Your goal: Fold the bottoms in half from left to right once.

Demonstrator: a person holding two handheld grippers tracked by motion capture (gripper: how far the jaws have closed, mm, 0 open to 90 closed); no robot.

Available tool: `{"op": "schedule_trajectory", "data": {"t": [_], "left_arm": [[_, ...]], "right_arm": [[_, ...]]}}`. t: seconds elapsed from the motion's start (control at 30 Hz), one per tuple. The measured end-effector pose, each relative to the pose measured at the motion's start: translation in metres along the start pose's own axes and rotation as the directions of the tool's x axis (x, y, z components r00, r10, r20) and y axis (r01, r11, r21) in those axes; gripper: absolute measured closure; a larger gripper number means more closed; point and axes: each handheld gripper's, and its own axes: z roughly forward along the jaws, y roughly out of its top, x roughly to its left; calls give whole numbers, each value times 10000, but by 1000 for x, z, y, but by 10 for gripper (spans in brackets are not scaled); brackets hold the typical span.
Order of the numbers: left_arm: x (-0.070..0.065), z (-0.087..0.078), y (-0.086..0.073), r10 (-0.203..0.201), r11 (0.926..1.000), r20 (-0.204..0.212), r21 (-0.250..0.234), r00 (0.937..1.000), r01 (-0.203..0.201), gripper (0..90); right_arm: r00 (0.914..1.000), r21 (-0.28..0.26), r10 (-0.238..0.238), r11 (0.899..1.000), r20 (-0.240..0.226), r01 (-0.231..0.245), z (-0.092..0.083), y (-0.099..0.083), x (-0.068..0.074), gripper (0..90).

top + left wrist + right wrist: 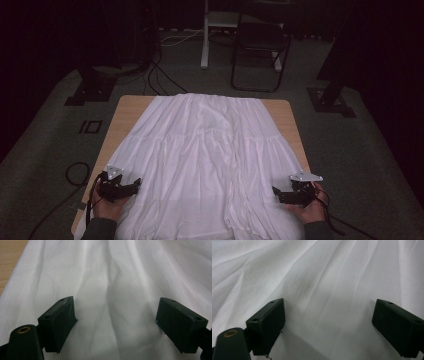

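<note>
The white, pleated, thin cotton skirt (210,160) lies spread flat over the pale wooden tabletop (125,112), left claw (131,187) and right claw (278,191) gaping empty at its near edges, so careless pinches could bunch several layers

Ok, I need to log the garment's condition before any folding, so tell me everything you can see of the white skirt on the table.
The white skirt looks like thin, soft woven cloth, gathered in tiers with seams running across it. It lies spread flat on the wooden table, narrow gathered end at the far side, wide hem toward the person and reaching the near edge. Creases and soft folds run lengthwise down the middle. The left gripper and right gripper sit at its two near sides, jaws open over the cloth, gripping nothing.
</note>
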Motion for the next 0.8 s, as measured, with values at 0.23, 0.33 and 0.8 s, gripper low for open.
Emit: {"op": "schedule_trajectory", "data": {"t": [0.23, 0.33, 0.8], "left_arm": [[0, 0, 0, -15, 10000, -28, 3, 10000, 15, 163], [0, -1, -1, -51, 9999, -55, -108, 10000, 51, 200], [59, -36, -24, -1415, 9899, -973, -177, 9851, 1405, 191]], "right_arm": [[10000, 1, 2, 10000, -2, -2, 0, 0, 0, 108], [10000, 0, 5, 10000, -2, -5, 0, 0, 0, 109], [10000, -7, 16, 10000, 14, -16, 0, 0, 0, 113]]}}
